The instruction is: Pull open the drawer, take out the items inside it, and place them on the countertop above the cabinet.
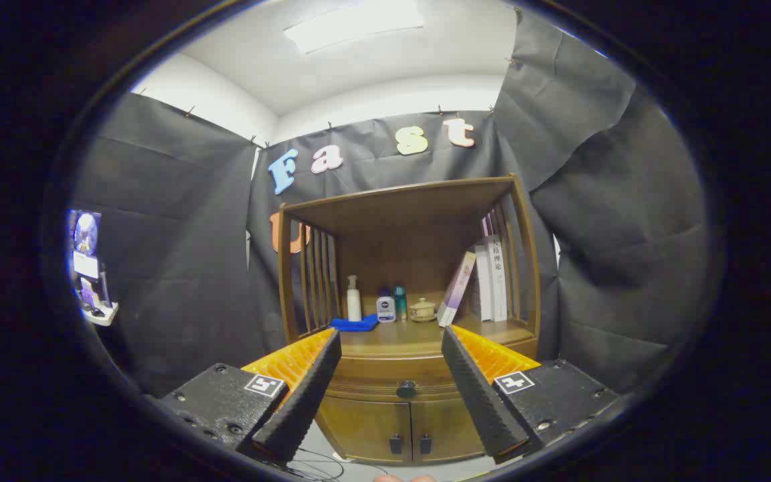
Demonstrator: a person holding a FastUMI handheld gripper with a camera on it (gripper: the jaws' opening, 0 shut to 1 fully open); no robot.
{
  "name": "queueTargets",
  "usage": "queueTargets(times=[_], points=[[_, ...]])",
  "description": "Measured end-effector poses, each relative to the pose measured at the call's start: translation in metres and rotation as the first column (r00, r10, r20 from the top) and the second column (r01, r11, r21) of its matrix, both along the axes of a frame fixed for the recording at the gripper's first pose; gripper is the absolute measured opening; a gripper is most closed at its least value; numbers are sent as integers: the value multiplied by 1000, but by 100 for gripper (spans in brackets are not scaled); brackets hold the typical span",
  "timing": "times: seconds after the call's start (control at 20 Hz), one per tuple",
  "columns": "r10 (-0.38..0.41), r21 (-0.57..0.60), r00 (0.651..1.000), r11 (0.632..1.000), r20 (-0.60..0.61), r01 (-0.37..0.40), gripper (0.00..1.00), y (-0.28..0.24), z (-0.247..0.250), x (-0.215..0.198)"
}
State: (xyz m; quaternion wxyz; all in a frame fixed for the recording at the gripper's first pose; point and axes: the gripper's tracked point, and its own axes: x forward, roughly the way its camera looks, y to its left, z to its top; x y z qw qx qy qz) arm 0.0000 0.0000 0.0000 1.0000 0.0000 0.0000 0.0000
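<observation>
A wooden cabinet (pixel 399 375) stands ahead against the booth wall. Its drawer (pixel 385 387) is closed, with a dark round knob (pixel 406 388) at its middle. Above the drawer runs the countertop (pixel 399 338), under an open shelf frame. My gripper (pixel 392 341) is open, its two fingers spread wide with nothing between them. The knob sits beyond the fingertips, between them and slightly low. I am some distance from the cabinet front. The drawer's contents are hidden.
On the countertop stand a white pump bottle (pixel 353 299), a blue cloth (pixel 355 324), a small white-and-blue bottle (pixel 385 308), a teal bottle (pixel 399 302), a small lidded pot (pixel 422 309) and leaning books (pixel 486 281). Two lower doors (pixel 407 428) have small handles. A cable lies on the floor.
</observation>
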Motion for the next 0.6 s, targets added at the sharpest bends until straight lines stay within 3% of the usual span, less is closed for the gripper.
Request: queueTargets(times=[0.6], points=[[15, -15, 1000, 1000, 1, -15, 99, 9, 1, 4]])
